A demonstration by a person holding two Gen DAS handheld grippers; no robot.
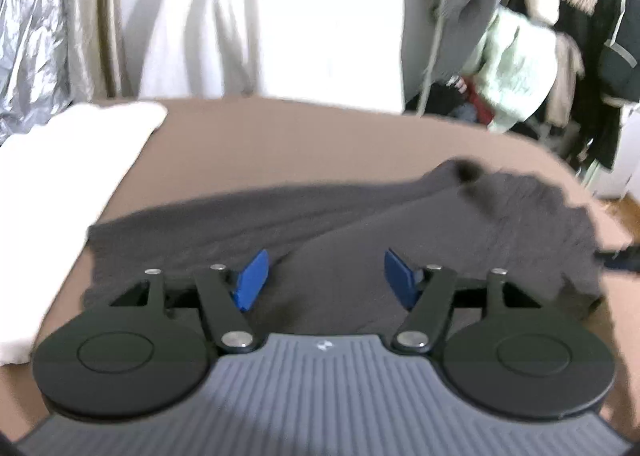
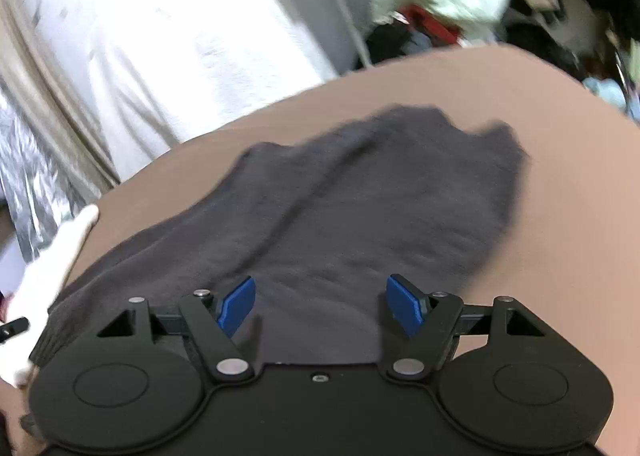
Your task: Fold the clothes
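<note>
Both my left claw (image 1: pixel 325 280) and my right claw (image 2: pixel 320 306) hang spread wide and empty above the dark grey garment (image 2: pixel 352 200), which lies rumpled across the middle of the brown table (image 1: pixel 280 144), a white cloth (image 1: pixel 72 160) at its left edge

A brown tabletop (image 1: pixel 304 144) with a rounded far edge filled the foreground. Beyond its far edge hung a white sheet (image 1: pixel 272 16), brightly lit and washed out, with a beige curtain (image 1: pixel 90 16) just to its left and crinkled silver foil (image 1: pixel 28 36) past that. Off the far right corner stood a crowded clothes rack (image 1: pixel 560 36) of dark, cream and pale green garments. A strip of wooden floor (image 1: pixel 628 208) showed at the right edge.
</note>
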